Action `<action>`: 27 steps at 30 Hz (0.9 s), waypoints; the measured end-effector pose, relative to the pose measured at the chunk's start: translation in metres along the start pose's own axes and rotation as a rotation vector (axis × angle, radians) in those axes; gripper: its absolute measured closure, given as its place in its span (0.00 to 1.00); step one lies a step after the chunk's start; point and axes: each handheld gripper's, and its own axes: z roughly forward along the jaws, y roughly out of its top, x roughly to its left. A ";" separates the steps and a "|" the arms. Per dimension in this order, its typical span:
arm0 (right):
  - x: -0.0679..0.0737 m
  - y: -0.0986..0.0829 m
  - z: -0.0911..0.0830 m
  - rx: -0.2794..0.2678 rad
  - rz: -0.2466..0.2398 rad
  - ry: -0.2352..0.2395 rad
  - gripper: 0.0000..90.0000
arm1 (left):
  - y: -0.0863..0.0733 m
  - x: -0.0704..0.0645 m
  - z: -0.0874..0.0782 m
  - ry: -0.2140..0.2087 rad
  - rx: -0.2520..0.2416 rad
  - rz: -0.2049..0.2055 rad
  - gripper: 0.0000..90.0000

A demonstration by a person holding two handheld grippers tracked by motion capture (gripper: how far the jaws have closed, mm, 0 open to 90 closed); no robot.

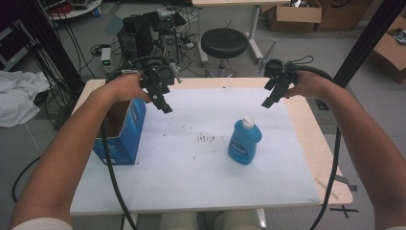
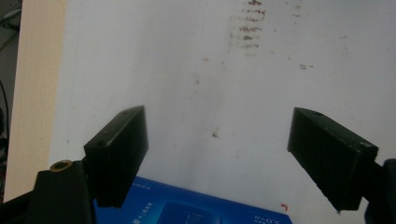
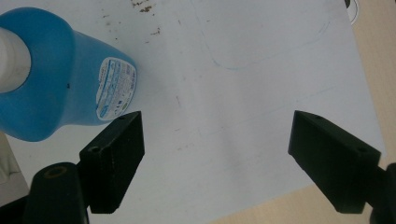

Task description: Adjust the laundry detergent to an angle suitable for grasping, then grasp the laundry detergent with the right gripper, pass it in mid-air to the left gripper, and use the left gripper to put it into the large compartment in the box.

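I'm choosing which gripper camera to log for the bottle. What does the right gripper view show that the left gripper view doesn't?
Right gripper view alone: the blue bottle with its white cap and label, beside the open right gripper. Left gripper view alone: the blue box's top edge below the open left gripper, plus brown smudges. Both: the white mat and the table's wooden edge.

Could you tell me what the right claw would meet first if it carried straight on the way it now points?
Most likely the bare white mat: the right claw is open and aimed at it, and the blue bottle lies off to one side. Depth is unclear.
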 end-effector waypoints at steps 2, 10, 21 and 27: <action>-0.001 0.000 0.000 0.000 0.007 0.000 0.20 | 0.000 0.001 0.001 0.000 0.005 -0.004 0.23; 0.006 -0.004 -0.005 0.007 0.003 -0.016 0.21 | 0.002 -0.001 -0.001 0.009 -0.006 -0.005 0.24; 0.014 -0.021 -0.007 0.002 0.028 -0.027 0.21 | 0.007 -0.008 -0.003 0.023 0.005 0.002 0.23; 0.022 -0.030 -0.013 -0.014 0.053 -0.048 0.21 | 0.007 -0.010 -0.004 0.023 0.005 0.000 0.23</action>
